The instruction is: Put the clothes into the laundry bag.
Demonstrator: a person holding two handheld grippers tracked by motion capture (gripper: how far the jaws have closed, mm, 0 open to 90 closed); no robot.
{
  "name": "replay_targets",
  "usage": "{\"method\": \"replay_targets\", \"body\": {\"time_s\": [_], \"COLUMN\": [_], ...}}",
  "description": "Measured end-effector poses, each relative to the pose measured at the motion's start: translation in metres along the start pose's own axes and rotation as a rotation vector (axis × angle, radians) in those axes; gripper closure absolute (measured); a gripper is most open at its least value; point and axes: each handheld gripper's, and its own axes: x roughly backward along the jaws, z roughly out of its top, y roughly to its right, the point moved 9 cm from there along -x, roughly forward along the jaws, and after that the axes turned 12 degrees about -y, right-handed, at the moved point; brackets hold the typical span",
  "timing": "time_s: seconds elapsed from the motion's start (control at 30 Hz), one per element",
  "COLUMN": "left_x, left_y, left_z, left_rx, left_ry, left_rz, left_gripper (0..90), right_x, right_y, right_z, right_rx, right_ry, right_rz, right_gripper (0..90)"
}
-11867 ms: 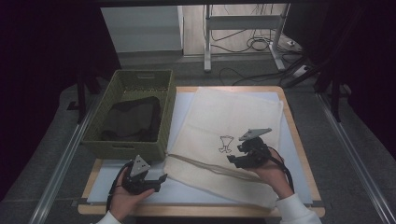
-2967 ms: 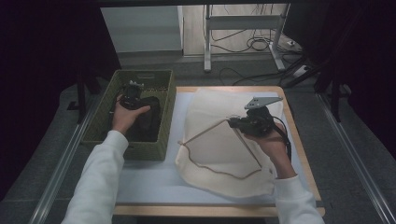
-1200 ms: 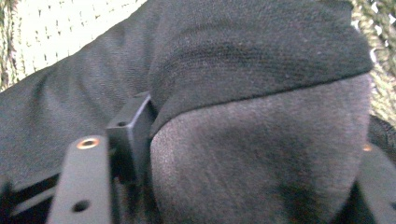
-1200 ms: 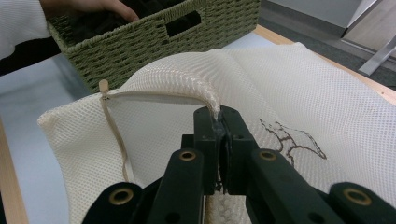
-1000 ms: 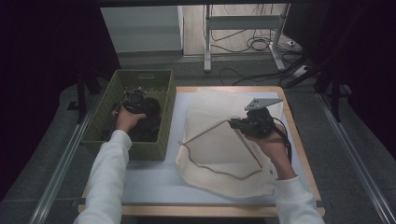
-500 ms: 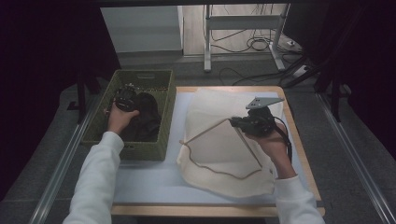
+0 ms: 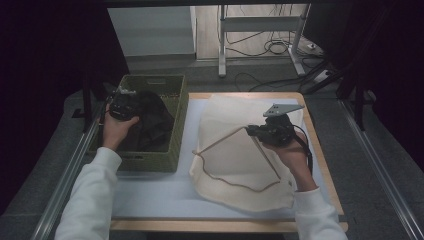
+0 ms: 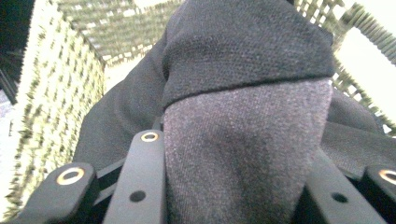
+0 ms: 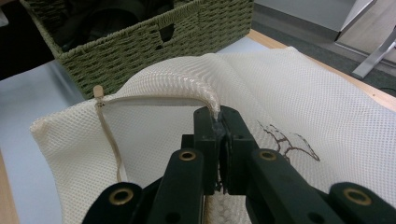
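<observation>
Stage: garment gripped, bag mouth held open; transfer into bag not yet done.

R claw [image 9: 218,122], lower centre of its own view, clamped on rim of mesh bag [image 7: 235,150], lifted off table [image 7: 150,190].

L claw [image 7: 121,106], upper left of high view, jaws just been closing, grips dark garment [image 8: 243,140] above green basket [image 7: 172,127]; cloth wedged between jaws.

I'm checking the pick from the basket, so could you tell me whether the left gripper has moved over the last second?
Yes. The left gripper, closing on the black cloth, has shifted from the middle of the green basket toward its left wall.
</observation>
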Motion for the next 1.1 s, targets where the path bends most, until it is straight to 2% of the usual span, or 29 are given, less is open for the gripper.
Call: {"method": "replay_targets", "body": {"time_s": [0.13,0.2,0.23,0.37,0.77,1.1], "left_x": [0.017,0.021,0.027,0.035,0.049,0.067], "left_y": [0.003,0.004,0.006,0.008,0.005,0.006], "left_z": [0.006,0.007,0.009,0.011,0.013,0.016], "left_rx": [0.015,0.010,0.008,0.003,0.021,0.011], "left_ry": [0.086,0.097,0.127,0.165,0.240,0.292], "left_rz": [-0.027,-0.026,-0.018,-0.011,-0.007,-0.002], "left_gripper": [66.6,66.6,66.6,66.6,66.6,66.6], "right_x": [0.000,0.001,0.001,0.001,0.001,0.001], "right_y": [0.000,0.000,0.000,0.000,0.001,0.001], "right_z": [0.000,0.000,0.000,0.000,0.000,0.000], "right_rx": [0.000,0.000,0.000,0.000,-0.003,-0.003], "right_ry": [0.001,0.001,0.001,0.002,0.003,0.005], "right_rz": [0.000,0.000,-0.001,-0.001,0.000,0.003], "right_gripper": [86.4,86.4,86.4,86.4,86.4,86.4]}}
